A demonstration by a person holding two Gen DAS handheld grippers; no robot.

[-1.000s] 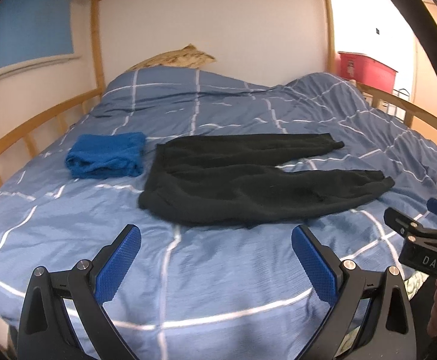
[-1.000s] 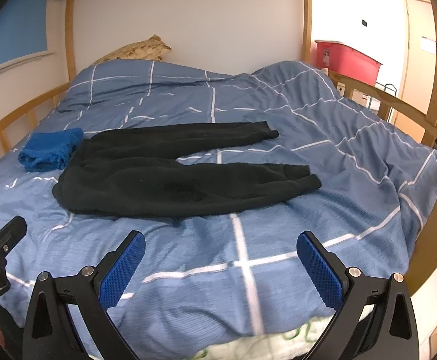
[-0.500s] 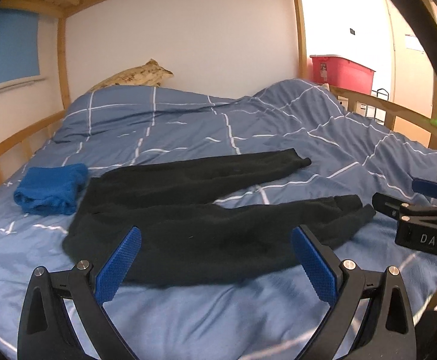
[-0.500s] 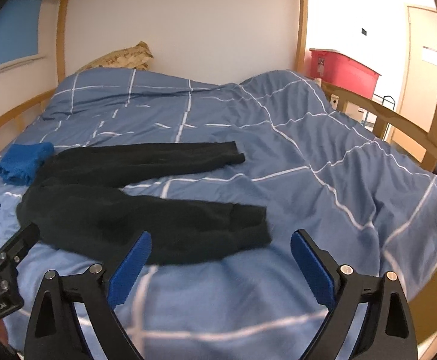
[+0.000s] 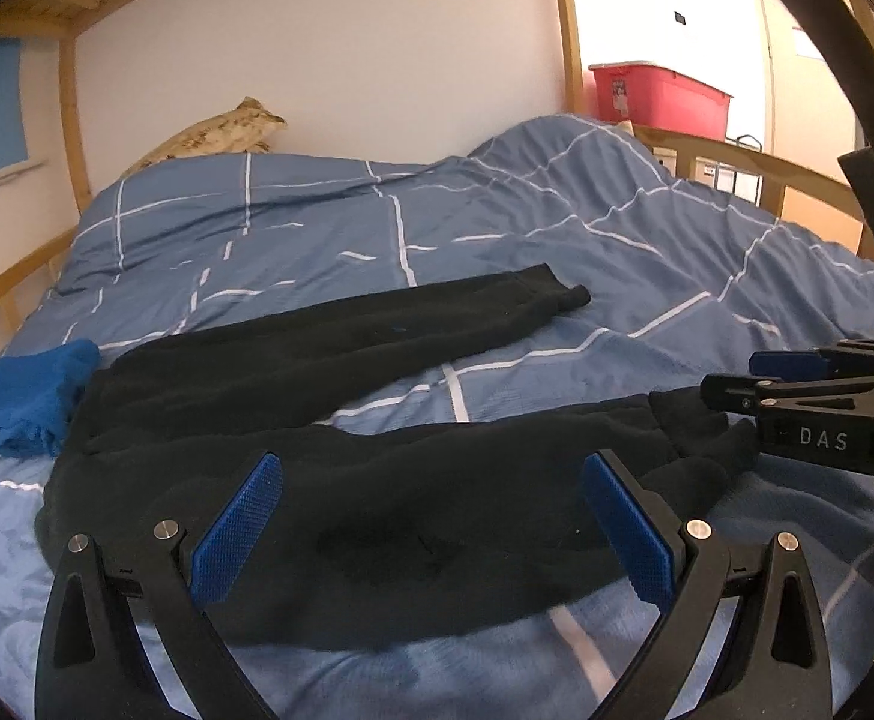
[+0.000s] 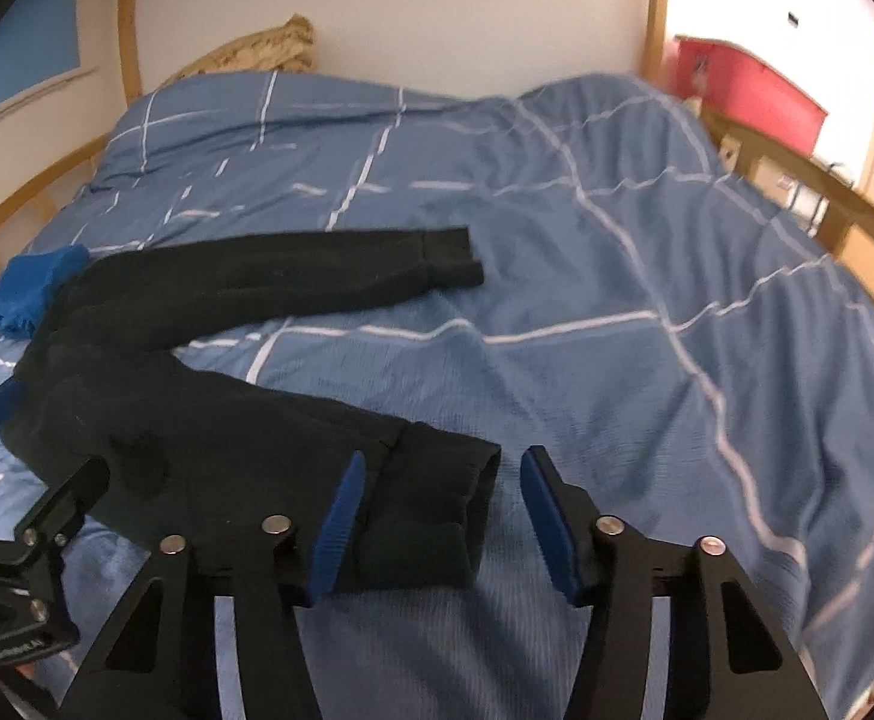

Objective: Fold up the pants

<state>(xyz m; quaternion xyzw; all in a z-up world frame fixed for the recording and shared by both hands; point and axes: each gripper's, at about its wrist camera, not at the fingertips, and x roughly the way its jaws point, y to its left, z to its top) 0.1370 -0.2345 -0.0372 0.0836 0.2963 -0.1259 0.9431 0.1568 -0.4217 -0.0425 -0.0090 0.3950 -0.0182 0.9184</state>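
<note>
Black pants (image 5: pixel 329 468) lie flat on the blue checked duvet (image 5: pixel 497 228), legs spread apart and pointing right, waist at the left. My left gripper (image 5: pixel 431 516) is open, low over the middle of the near leg. My right gripper (image 6: pixel 437 510) is open, its fingers either side of the near leg's cuff (image 6: pixel 437 498); the pants (image 6: pixel 209 420) run away to the left. The right gripper also shows at the right edge of the left wrist view (image 5: pixel 809 396), by that cuff. Neither gripper holds cloth.
A folded blue garment (image 5: pixel 29 396) lies by the pants' waist, also in the right wrist view (image 6: pixel 29 288). A patterned pillow (image 5: pixel 215 132) is at the head. Wooden bed rails (image 6: pixel 827 204) edge the right side; a red bin (image 5: pixel 659 96) stands beyond.
Both grippers have come forward and down to the pants. The right one has reached the near leg's cuff and its jaws have narrowed. The pants have not moved.
</note>
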